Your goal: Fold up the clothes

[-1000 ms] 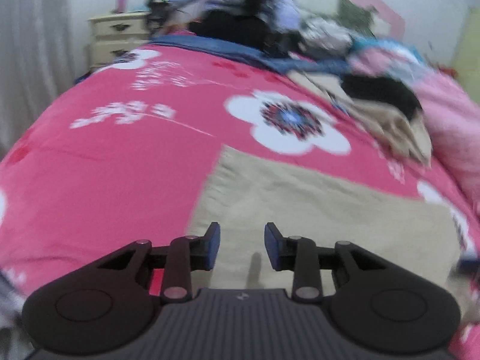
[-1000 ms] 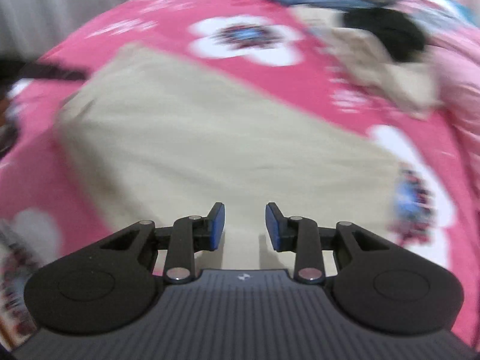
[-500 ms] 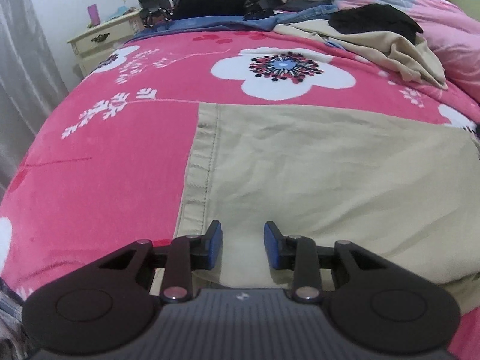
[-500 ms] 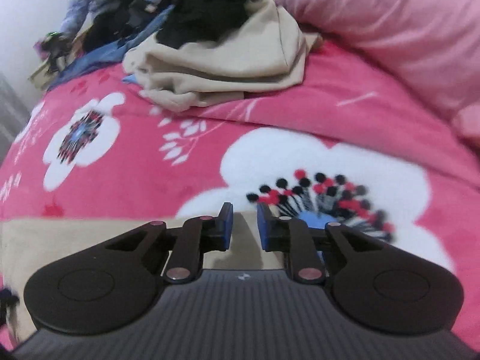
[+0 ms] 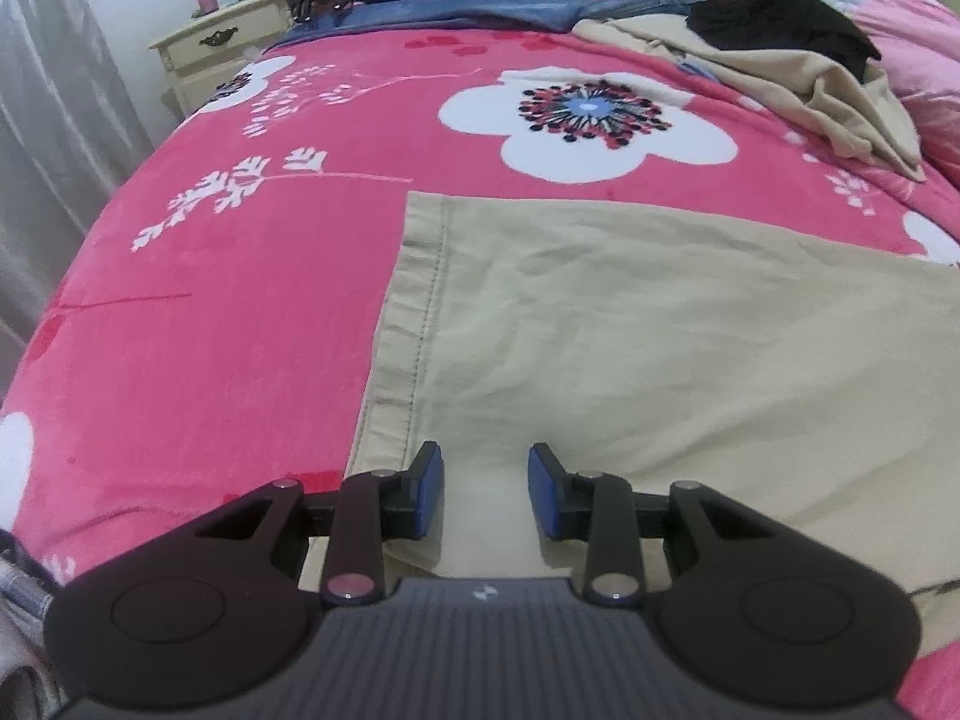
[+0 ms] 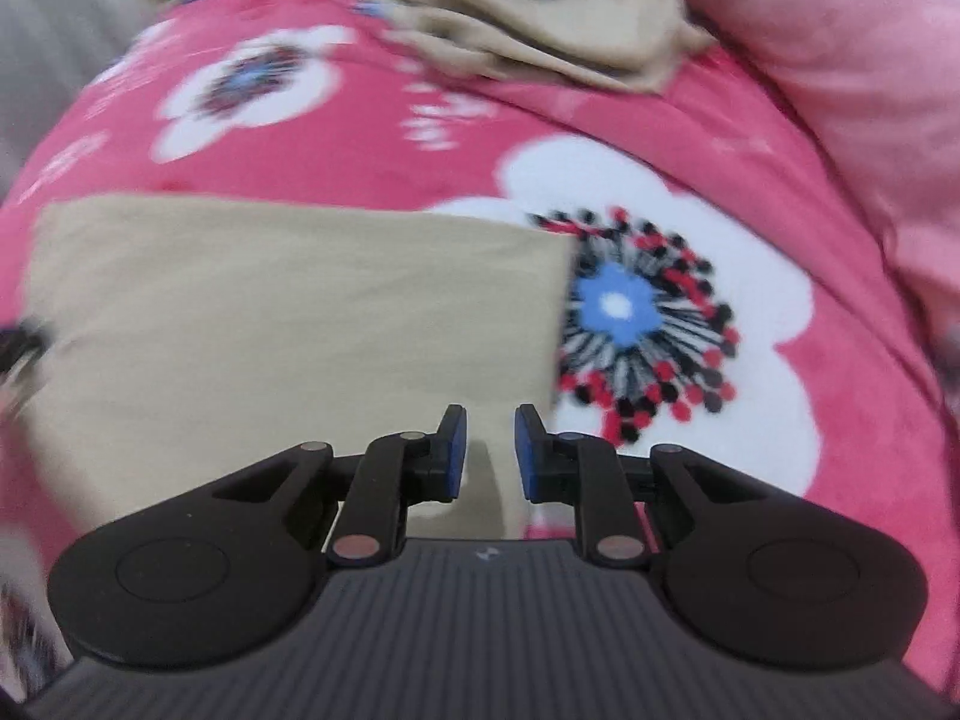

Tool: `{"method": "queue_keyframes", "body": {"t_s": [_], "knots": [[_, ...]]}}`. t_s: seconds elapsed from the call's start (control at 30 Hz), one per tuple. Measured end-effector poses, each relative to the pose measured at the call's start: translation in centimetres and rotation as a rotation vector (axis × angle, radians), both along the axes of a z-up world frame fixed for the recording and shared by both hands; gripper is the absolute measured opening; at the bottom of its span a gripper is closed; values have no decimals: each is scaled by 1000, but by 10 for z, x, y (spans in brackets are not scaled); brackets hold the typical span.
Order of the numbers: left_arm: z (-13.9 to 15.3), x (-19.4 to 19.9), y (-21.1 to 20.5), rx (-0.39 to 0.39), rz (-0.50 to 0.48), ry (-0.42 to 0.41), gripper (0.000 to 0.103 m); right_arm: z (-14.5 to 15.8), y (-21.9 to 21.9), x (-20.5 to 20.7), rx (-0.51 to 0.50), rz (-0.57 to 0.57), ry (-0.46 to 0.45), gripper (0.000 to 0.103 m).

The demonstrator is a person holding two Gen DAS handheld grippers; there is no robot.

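A beige garment (image 5: pixel 660 324) lies flat on the bed's pink flowered blanket (image 5: pixel 240 312). Your left claw (image 5: pixel 485 495) sits low over its near part, just right of the stitched hem (image 5: pixel 414 312), jaws parted and empty. Your right claw (image 6: pixel 485 450) is at the garment's (image 6: pixel 300 312) opposite edge, jaws narrowly parted, gripping nothing; that view is blurred, so contact is uncertain. One pile of other clothes (image 5: pixel 798 78), beige with black on top, lies farther back. One nightstand (image 5: pixel 222 54) stands beyond. No writing is readable.
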State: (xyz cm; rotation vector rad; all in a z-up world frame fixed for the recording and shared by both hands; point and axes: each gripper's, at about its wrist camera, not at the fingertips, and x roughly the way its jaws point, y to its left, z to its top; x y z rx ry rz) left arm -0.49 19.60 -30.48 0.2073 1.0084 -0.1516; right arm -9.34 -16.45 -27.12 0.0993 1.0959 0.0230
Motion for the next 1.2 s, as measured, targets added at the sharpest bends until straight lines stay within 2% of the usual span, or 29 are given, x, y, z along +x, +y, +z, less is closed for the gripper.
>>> {"method": "queue_keyframes", "body": {"t_s": [0.1, 0.17, 0.27, 0.4, 0.5, 0.7, 0.9, 1.0, 1.1, 1.2], "knots": [[-1, 0, -3, 12, 13, -2, 35, -9, 14, -24, 0, 106, 63, 15], [-2, 0, -4, 15, 21, -3, 35, -35, 23, -36, -58, 162, 140, 15], [-2, 1, -8, 34, 30, 3, 36, -50, 22, -42, -54, 139, 124, 16], [-1, 3, -7, 30, 56, 12, 37, -39, 22, -37, -59, 125, 140, 16], [-1, 3, -5, 25, 64, 12, 37, -16, 34, -26, -70, 161, 67, 17], [0, 8, -6, 37, 78, 45, 39, -8, 71, 41, 4, 211, -65, 17], [2, 16, -4, 29, 116, 94, 40, -11, 150, 109, 131, 338, -170, 17], [2, 19, -2, 22, 132, 113, 40, -26, 184, 139, 121, 384, -164, 16], [3, 22, -1, 12, 149, 132, 41, -50, 203, 168, 77, 367, -115, 15], [4, 25, 3, -6, 163, 150, 41, -44, 204, 174, 100, 337, -105, 15]]}}
